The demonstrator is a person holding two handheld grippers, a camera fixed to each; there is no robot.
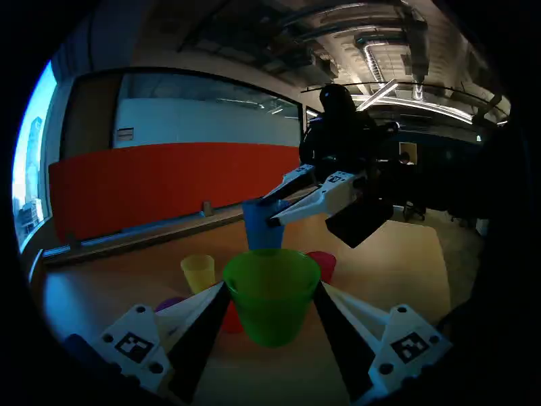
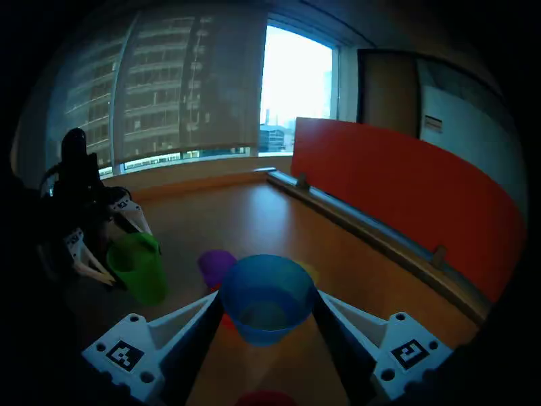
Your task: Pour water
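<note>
Below and all around, a wooden table point(image 1: 406, 271), with a red panel point(image 1: 169, 183) along its far edge. Clamped from both sides between the fingers of the left gripper point(image 1: 270, 292): a green cup point(image 1: 272, 311), upright, contents unclear. Pinched the same way in the right gripper point(image 2: 267, 302): a blue cup point(image 2: 267, 291), upright, with what looks like a little water low inside. Near each other but apart, blue just beyond green in the left gripper view. Hard to tell whether either cup is lifted clear of the table. Loose on the table between them: purple cup point(image 2: 216, 265), yellow cup point(image 1: 198, 272), red cup point(image 1: 323, 262). Probably at the lining-up step, with no pour begun. Next: bring the blue rim over the green mouth, then tip slowly, keeping green level and both grips firm.
</note>
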